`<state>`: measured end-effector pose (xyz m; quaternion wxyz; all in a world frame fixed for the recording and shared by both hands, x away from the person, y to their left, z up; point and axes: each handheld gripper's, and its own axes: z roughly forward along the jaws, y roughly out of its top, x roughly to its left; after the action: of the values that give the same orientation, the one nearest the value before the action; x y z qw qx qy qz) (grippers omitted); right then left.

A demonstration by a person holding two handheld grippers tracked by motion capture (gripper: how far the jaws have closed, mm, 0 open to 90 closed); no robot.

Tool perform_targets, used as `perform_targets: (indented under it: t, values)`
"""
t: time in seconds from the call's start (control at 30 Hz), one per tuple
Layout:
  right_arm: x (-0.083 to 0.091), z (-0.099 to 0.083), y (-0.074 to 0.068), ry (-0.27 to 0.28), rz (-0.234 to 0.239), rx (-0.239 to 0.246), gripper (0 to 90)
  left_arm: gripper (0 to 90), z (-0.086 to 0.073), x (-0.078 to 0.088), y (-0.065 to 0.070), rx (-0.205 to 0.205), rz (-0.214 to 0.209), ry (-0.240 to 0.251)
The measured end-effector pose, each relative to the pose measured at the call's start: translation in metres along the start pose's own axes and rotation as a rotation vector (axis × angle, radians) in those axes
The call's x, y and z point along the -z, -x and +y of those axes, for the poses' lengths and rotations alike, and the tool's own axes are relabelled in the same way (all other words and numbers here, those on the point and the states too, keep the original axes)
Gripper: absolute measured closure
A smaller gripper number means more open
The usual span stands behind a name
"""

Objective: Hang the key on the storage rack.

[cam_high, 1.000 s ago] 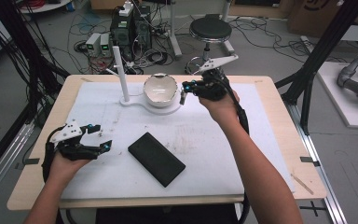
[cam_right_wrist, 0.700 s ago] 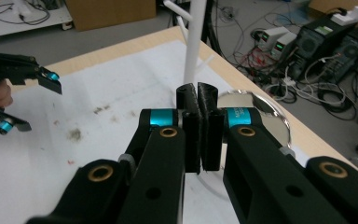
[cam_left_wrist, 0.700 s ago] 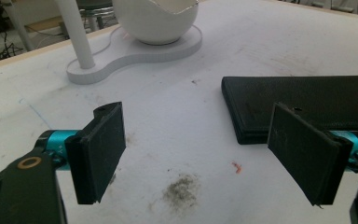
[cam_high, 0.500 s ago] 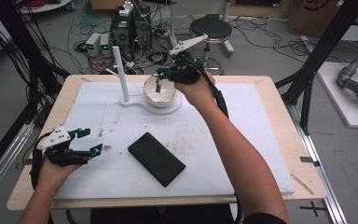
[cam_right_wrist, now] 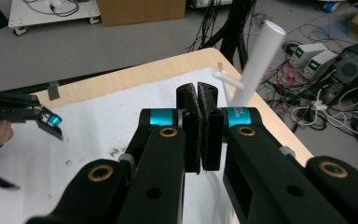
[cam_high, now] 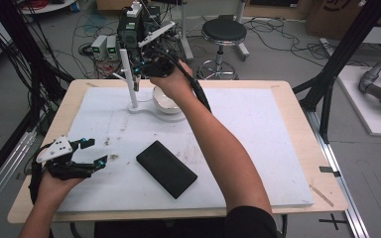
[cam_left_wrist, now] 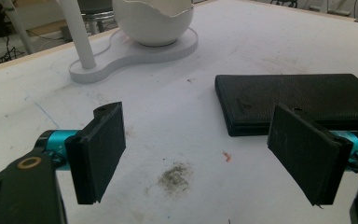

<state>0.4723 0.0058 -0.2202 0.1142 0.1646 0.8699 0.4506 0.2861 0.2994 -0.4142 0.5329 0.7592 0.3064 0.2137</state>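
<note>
Two white pieces are sitting together at the far end of the table (cam_high: 287,148): an upright white post (cam_high: 127,79) and a round white bowl-like shade (cam_high: 166,101) with a jagged rim, both sharing one flat white base (cam_left_wrist: 135,56). Right at the post's upper part, the right hand-held gripper (cam_high: 138,74) is hovering with its jaws pressed together and nothing caught between them, so it's gripping nothing; the right gripper view is showing the post (cam_right_wrist: 258,63) just beyond the pads. Nearer the person, a flat black case (cam_high: 166,168) is lying on the white mat (cam_high: 258,114), well apart from the base. Over by the near left corner, the left hand-held gripper (cam_high: 92,151) is sitting with its jaws spread wide and empty, pointing toward the case (cam_left_wrist: 298,100), with a smudge of dirt (cam_left_wrist: 175,175) on the mat between its pads.
</note>
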Motion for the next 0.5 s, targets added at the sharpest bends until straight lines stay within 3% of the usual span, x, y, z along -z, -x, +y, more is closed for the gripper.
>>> perform_targets:
  t: [0.27,0.5]
  values:
    - [-0.039,0.011,0.0,-0.024,0.013,-0.008,89.9,19.3,0.004,-0.007,0.004,-0.012,-0.009,0.002]
    - [-0.055,0.017,0.01,-0.035,-0.004,-0.029,89.9,19.3,0.003,-0.01,0.005,-0.014,-0.02,-0.008]
